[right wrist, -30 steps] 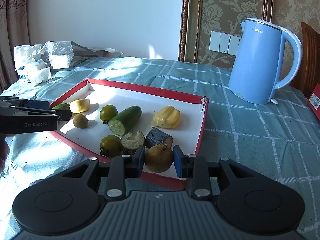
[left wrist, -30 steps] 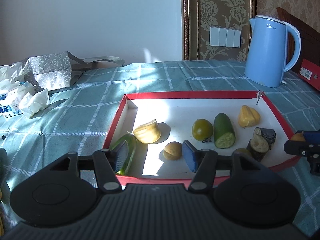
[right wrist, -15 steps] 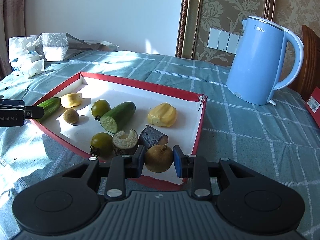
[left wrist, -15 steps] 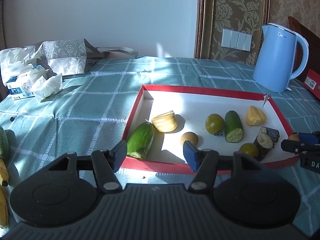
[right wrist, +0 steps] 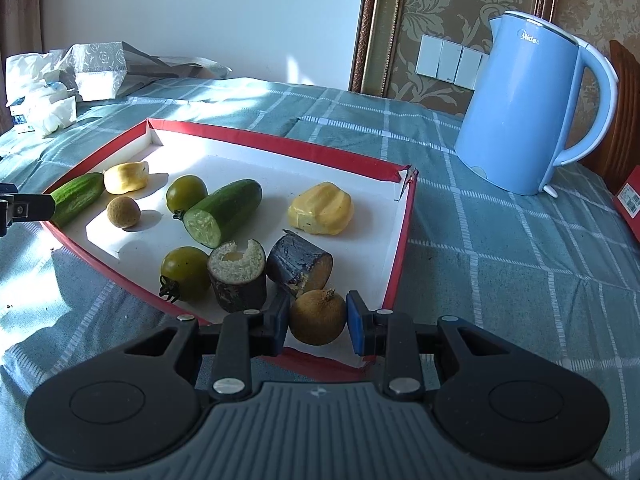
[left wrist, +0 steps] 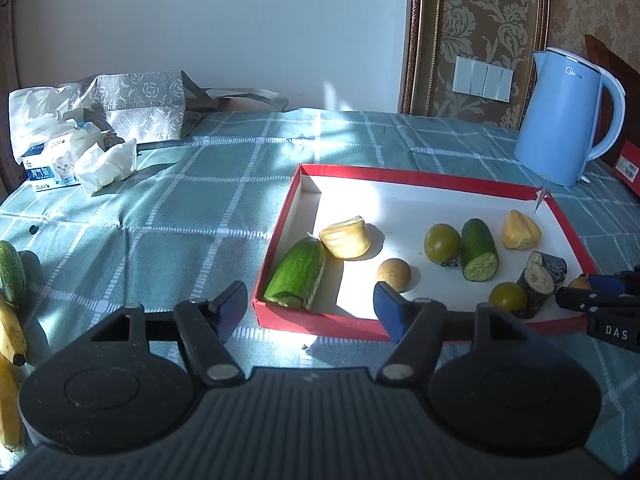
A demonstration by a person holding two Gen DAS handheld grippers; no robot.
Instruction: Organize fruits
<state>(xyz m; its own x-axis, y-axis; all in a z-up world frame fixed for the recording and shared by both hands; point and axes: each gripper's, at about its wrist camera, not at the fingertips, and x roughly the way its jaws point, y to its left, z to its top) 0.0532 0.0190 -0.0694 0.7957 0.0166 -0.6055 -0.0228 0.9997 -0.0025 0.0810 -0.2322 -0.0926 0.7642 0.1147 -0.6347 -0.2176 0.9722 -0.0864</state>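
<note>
A red-rimmed white tray (left wrist: 420, 179) (right wrist: 280, 142) lies on the checked cloth. It holds two cucumber pieces (left wrist: 297, 274) (right wrist: 224, 212), two yellow fruit chunks (left wrist: 345, 236) (right wrist: 321, 209), two green tomatoes (right wrist: 186, 193), two dark sugarcane stubs (right wrist: 238, 274) and a small brown fruit (left wrist: 393, 275). My left gripper (left wrist: 310, 306) hangs empty just outside the tray's near rim, its jaws opening, with nothing between them. My right gripper (right wrist: 318, 318) is shut on a brown round fruit (right wrist: 318, 316) over the tray's near right corner. In the left wrist view that gripper (left wrist: 576, 288) shows at the right edge.
A light blue kettle (right wrist: 532, 104) stands behind the tray on the right. A patterned bag (left wrist: 140, 106) and tissues (left wrist: 106, 162) lie at the back left. Bananas (left wrist: 10, 328) and another cucumber (left wrist: 12, 270) rest at the left edge. A red box (right wrist: 628, 200) sits far right.
My left gripper has drawn back out of the tray, leaving the cucumber piece at the near left corner, and its jaws have spread. My right gripper still holds the brown fruit, slightly lower.
</note>
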